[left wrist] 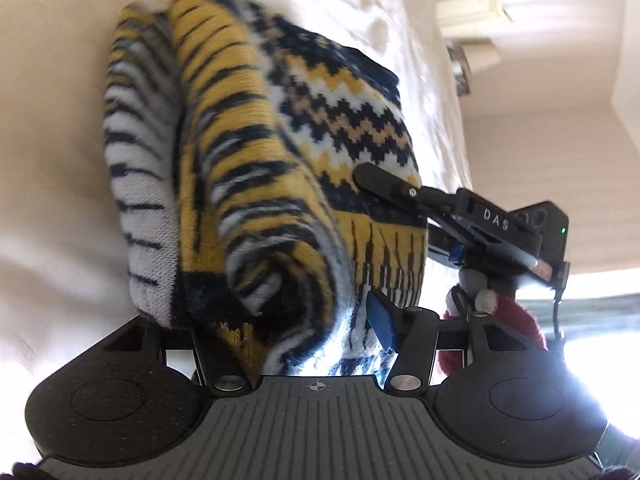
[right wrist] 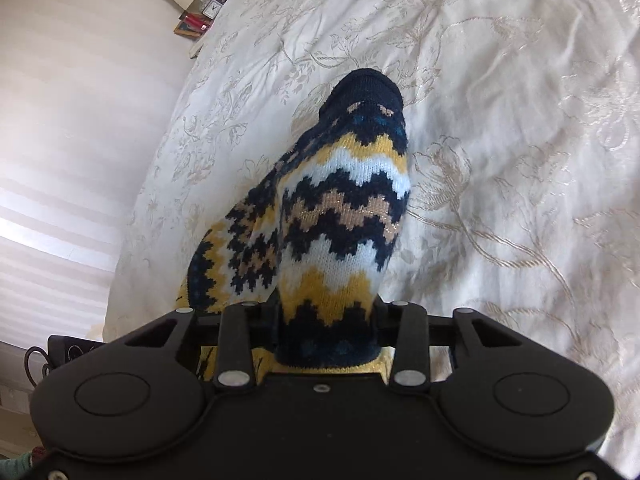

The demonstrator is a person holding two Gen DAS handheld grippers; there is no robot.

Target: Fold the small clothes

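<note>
Item: knitted sock [left wrist: 256,168], navy, mustard, white and tan; zigzag bands on the outer face, streaked float threads on the turned-out inner face; in the left wrist view it fills the centre from 11 o'clock down to 6 o'clock, bunched and rolled over on itself, lifted above the bed; the picture is blurred along its upper edge.

Same sock [right wrist: 340,216] in the right wrist view: rises from 6 o'clock toward 12 o'clock, navy toe end uppermost, zigzag face outward; a second fold of it hangs at 8 o'clock.

Left tool [left wrist: 320,332]: fabric is bundled between its fingers at 6 o'clock; one blue pad [left wrist: 382,324] shows just beside the cloth at 5 o'clock, the other finger is hidden by the sock; closed upon the sock as far as can be seen.

Right tool [right wrist: 328,320]: the sock's lower band is gathered between its two black fingers at 6 o'clock; clamped on the sock. Right tool seen from the left wrist view [left wrist: 376,180]: at 3 o'clock, a black finger laid against the zigzag face near the mustard ribbed cuff; body lettered "DAS".

Hand in a red sleeve [left wrist: 492,312] at 4 o'clock, behind the right tool's body.

Bed [right wrist: 500,140]: cream cover with embroidered floral pattern, beneath and behind the sock from 12 to 5 o'clock.

Bedside items [right wrist: 198,20] at 11 o'clock: a small clock and red objects, too small to tell further; pale striped wall [right wrist: 80,120] from 8 to 10 o'clock.
</note>
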